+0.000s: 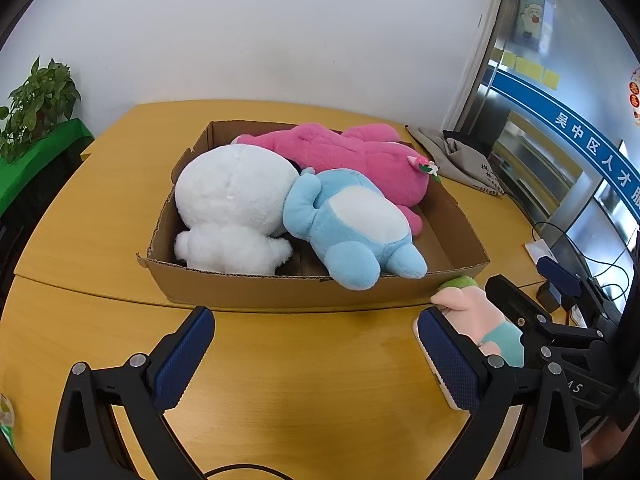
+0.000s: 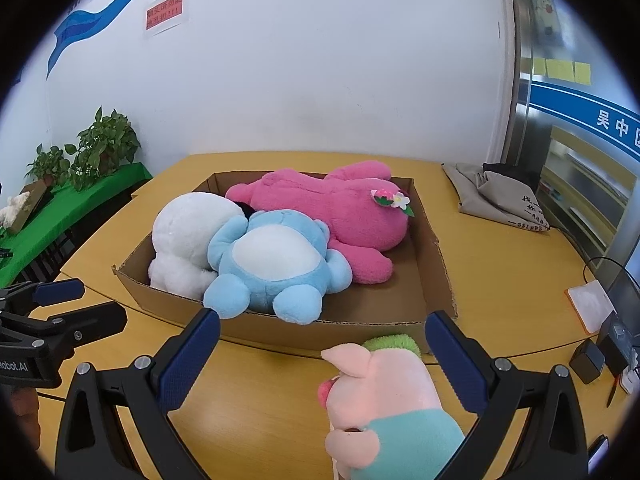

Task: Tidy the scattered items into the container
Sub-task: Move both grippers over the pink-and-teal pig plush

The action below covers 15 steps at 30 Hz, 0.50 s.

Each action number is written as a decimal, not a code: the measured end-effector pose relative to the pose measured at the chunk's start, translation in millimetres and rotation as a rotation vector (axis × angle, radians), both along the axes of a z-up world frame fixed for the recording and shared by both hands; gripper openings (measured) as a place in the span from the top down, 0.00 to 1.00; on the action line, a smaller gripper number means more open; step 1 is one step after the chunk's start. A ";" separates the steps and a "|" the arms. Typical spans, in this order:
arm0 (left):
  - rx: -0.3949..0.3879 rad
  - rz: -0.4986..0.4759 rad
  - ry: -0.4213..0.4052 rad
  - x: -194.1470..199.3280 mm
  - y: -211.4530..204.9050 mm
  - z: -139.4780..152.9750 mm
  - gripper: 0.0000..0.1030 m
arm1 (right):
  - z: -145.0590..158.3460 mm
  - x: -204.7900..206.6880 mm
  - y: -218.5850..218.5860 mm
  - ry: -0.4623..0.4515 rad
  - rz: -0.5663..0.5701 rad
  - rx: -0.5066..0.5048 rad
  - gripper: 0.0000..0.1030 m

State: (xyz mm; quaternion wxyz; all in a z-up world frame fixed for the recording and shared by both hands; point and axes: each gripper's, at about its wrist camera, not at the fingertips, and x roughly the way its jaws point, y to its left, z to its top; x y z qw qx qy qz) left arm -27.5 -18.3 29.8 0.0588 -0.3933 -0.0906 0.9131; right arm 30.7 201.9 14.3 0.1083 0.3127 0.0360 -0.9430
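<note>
A shallow cardboard box (image 1: 280,290) (image 2: 432,264) stands on the wooden table and holds a white plush (image 1: 228,204) (image 2: 184,232), a blue plush (image 1: 352,224) (image 2: 272,268) and a pink plush (image 1: 360,156) (image 2: 340,212). A small pink pig plush with a green cap and teal shirt (image 2: 384,400) (image 1: 476,312) lies on the table just in front of the box's near right corner. My right gripper (image 2: 324,360) is open, with the pig between its fingers, nearer the right one. My left gripper (image 1: 316,356) is open and empty, in front of the box.
A grey cloth bag (image 2: 500,196) (image 1: 456,156) lies at the table's far right. Cables, a black adapter (image 2: 586,360) and a white pad (image 2: 592,304) sit at the right edge. Potted plants (image 2: 104,148) stand on a green shelf to the left.
</note>
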 end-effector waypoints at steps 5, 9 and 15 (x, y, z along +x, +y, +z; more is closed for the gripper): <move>0.008 -0.010 -0.014 -3.6 4.8 -3.5 0.00 | -0.9 -0.4 5.6 -0.005 -0.002 -0.013 0.00; 0.044 -0.047 -0.055 -10.4 16.2 -12.2 0.00 | -1.2 8.0 23.0 0.004 0.006 -0.006 0.00; 0.141 -0.164 -0.161 -28.1 59.3 -39.6 0.00 | -21.7 33.7 74.2 -0.049 0.021 0.061 0.00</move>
